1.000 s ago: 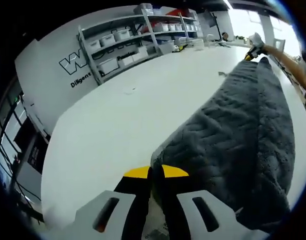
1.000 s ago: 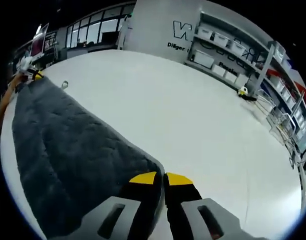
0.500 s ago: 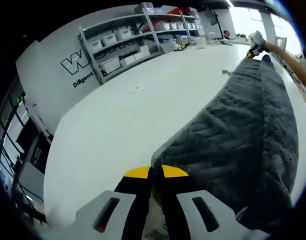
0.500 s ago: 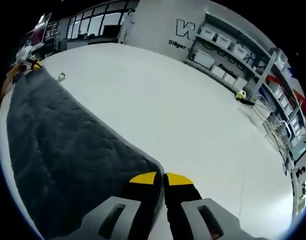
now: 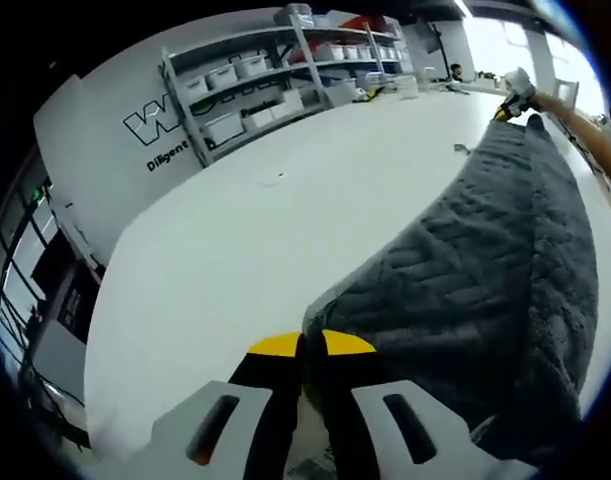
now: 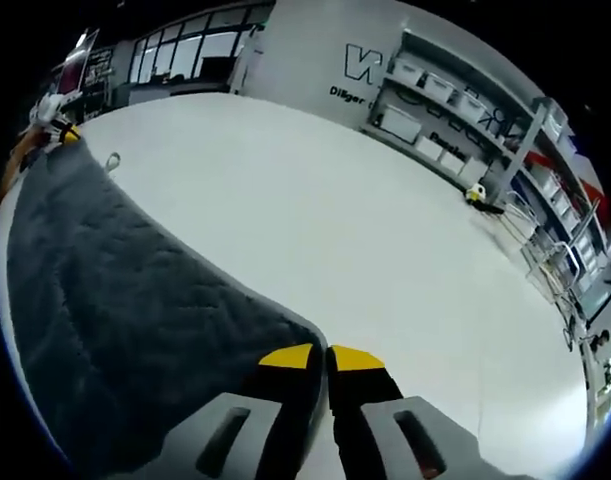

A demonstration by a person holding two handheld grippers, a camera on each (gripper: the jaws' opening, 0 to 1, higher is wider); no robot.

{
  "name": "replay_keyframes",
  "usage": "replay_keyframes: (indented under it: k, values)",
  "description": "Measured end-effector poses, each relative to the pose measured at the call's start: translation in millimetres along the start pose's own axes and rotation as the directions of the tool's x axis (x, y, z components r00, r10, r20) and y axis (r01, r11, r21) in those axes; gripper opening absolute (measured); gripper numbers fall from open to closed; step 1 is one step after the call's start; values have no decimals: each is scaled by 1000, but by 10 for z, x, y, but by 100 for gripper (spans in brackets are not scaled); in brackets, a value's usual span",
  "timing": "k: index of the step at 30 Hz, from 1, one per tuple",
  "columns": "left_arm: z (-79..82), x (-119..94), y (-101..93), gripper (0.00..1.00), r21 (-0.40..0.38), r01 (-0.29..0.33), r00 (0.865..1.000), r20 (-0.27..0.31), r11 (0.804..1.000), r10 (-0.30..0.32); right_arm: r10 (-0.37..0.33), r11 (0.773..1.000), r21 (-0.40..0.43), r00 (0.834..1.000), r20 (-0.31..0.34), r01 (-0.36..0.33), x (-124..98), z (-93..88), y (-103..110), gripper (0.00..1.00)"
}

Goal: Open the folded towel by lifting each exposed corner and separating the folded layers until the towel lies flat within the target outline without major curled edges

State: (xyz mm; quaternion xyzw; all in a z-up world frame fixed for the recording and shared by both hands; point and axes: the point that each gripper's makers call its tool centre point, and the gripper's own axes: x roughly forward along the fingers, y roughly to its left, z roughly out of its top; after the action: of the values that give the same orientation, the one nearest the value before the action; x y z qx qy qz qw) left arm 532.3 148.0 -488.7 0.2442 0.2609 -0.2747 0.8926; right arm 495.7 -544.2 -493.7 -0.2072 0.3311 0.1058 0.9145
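left gripper [image 5: 303, 345] clenched on dark grey textured towel [image 5: 485, 270] corner | right gripper [image 6: 322, 357] clenched on opposite corner | towel stretched above white table [image 6: 385, 250]

Towel [image 5: 485, 290] runs off the view's edge — wall lettering [image 6: 353, 92] cut short, unreadable.

Each camera is sitting low at one end of the grey towel [image 5: 485, 270], looking along its length over the white table [image 5: 235, 250] toward the opposite gripper. Both views are sharing the towel [image 6: 115, 300], the tabletop [image 6: 385, 250] and the far shelving.
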Motion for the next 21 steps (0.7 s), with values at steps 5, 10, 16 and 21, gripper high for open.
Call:
replay_keyframes:
  k: [5,10,16,21]
  values:
    - [10,40,45,5,-4,-9,1000,-12,1000,9,-6,1000,12,1000,9,5,54,38,-39,1]
    - [14,73,99,5,-8,-15,1000,-19,1000,15,-8,1000,19,1000,11,8,90,67,-23,1]
    - [15,109,154,5,-13,-24,999,-23,1000,24,-12,1000,16,1000,9,12,154,119,-30,1]
    - [24,139,196,5,-9,-30,999,-27,1000,30,-17,1000,10,1000,6,17,203,159,-39,1]
